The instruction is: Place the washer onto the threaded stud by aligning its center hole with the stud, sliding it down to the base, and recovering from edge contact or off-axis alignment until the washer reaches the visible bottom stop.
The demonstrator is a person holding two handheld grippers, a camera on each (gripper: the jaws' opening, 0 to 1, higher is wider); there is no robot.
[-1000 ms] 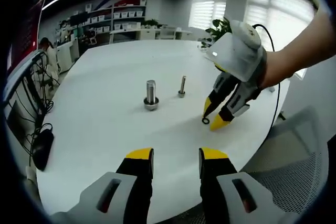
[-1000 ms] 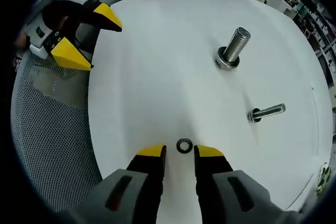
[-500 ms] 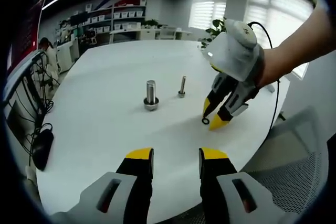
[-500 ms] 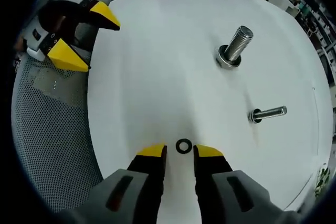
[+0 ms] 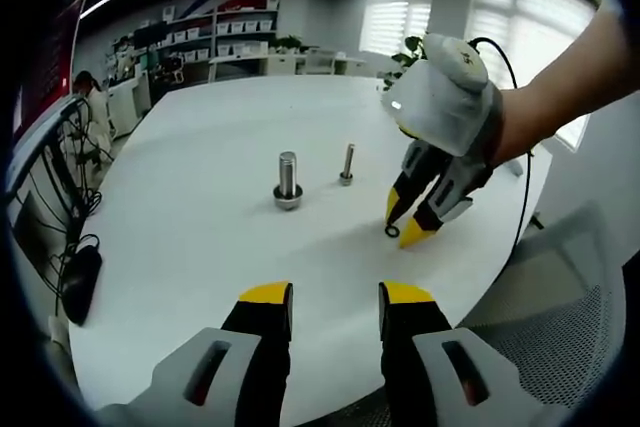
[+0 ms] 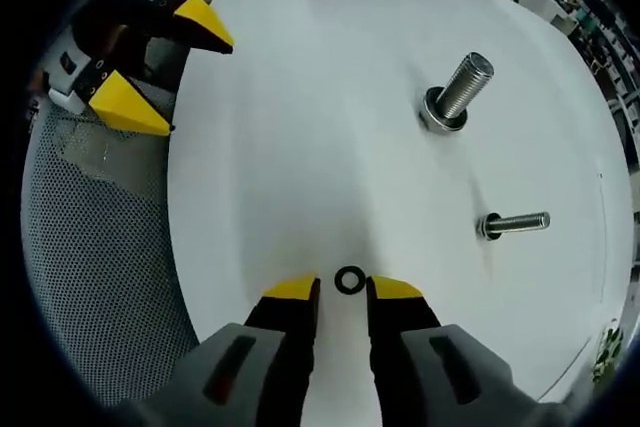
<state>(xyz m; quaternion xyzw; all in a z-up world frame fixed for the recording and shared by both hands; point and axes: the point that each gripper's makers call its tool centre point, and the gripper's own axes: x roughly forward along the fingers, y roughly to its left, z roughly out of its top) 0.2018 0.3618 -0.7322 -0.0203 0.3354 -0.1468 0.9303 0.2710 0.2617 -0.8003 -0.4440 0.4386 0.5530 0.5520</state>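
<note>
Left gripper view: your left gripper (image 5: 335, 297) hangs over the near edge of the white table (image 5: 200, 237), jaws parted w/ a clear gap, nothing between them. Mid-table stands a thick threaded stud (image 5: 288, 180), upright, w/ a collar at its base. A thinner stud (image 5: 347, 164) stands just to its right and a bit farther back. Your right gripper (image 5: 400, 226) comes in from the right, tips pointing down at the table, w/ the small dark washer (image 5: 392, 231) lying flat at its tips.

Right gripper view: your right gripper (image 6: 340, 289) has jaws partly apart, holding nothing. The washer (image 6: 349, 280) lies flat on the table (image 6: 300, 127) just beyond the yellow tips, centred on the gap, well apart from both studs. Thick stud (image 6: 460, 94) upper right, thin stud (image 6: 513, 223) below it. Left gripper (image 6: 165, 62) upper left, over a mesh chair (image 6: 100, 247).
</note>
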